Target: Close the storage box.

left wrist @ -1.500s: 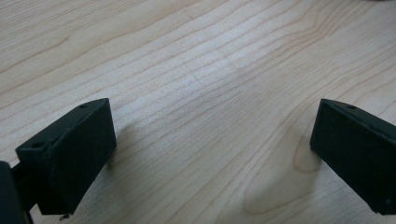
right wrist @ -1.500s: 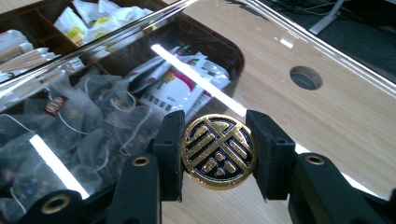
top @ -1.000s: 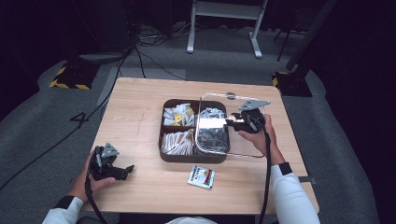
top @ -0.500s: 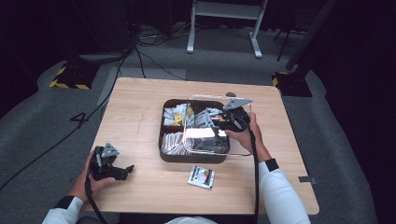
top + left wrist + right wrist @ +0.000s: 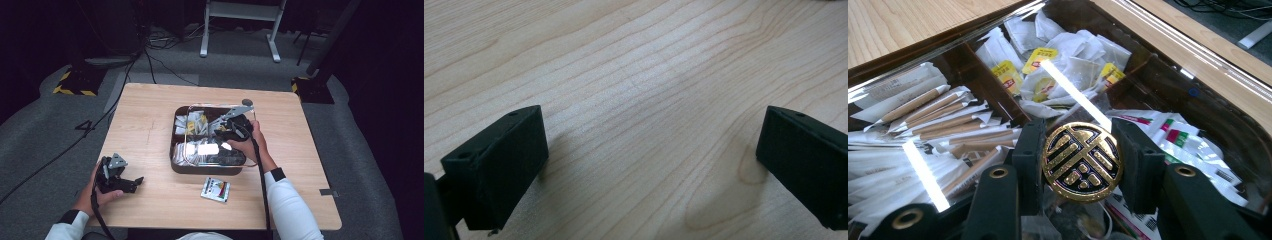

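High view: wooden table (image 5: 150, 125) takes up most of it, with a person's forearms coming in from the bottom edge.
Box: dark brown compartment tray (image 5: 176, 167) sits mid-table, stuffed with tea bags, sachets and paper-wrapped sticks.
Lid: clear lid (image 5: 192, 111) is over the tray, roughly level. It looks nudged a bit toward the right side, not lined up with the rim.
Lid long axis: runs near-to-far across the table, same way as the tray's longer side, as far as I can tell.
Loose packet: one small packet (image 5: 215, 189) lies on the table just in front of the tray.
Right gripper: right gripper (image 5: 1081, 162) is pinching the lid's round gold-and-black knob (image 5: 1082, 162) from both sides, directly above the tray.
Left gripper: left gripper (image 5: 649, 165) is spread wide with nothing in it, low over bare wood at the near left corner (image 5: 120, 176), well apart from the tray.
Progress: my guess is closing is nearly there. What's left is squaring the lid on the rim, seating it and letting go. That stray packet isn't inside.
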{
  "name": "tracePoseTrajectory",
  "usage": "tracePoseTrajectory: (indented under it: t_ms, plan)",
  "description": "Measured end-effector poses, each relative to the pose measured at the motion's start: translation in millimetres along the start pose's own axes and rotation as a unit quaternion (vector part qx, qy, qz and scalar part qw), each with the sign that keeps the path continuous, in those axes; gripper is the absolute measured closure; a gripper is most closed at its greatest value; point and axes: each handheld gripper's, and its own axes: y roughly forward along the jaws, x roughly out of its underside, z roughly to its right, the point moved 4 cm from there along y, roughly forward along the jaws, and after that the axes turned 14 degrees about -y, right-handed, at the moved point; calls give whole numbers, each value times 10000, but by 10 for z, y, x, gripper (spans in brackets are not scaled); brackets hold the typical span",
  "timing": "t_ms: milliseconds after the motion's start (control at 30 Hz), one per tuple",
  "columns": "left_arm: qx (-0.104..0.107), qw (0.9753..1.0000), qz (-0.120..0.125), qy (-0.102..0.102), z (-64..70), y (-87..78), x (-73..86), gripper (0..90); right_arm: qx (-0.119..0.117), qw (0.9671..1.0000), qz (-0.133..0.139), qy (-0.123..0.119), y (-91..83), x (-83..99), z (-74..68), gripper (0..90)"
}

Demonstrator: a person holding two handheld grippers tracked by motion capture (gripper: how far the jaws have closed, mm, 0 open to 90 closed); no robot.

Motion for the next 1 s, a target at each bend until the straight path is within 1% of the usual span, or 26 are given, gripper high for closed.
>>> tracePoseTrajectory:
  t_ms: [133, 433, 767, 900, 1000]
  plan:
    - [2, 10000, -4, -8, 1, 0, 1, 5, -46, 10000, 4, 13, 70, -34, -28, 599]
    - [0, 10000, 0, 0, 0, 0, 0, 5, -59, 10000, -45, 14, 230, -116, -92, 599]
    - [0, 10000, 2, -1, 0, 0, 0, 5, -74, 9999, -111, 97, 388, -119, -96, 599]
    - [0, 10000, 2, -1, 0, 0, 0, 5, -69, 9999, -81, 130, 415, -130, -95, 598]
    - [1, 10000, 1, -1, 0, 0, 0, 5, -86, 9999, -76, 106, 436, -150, -109, 599]
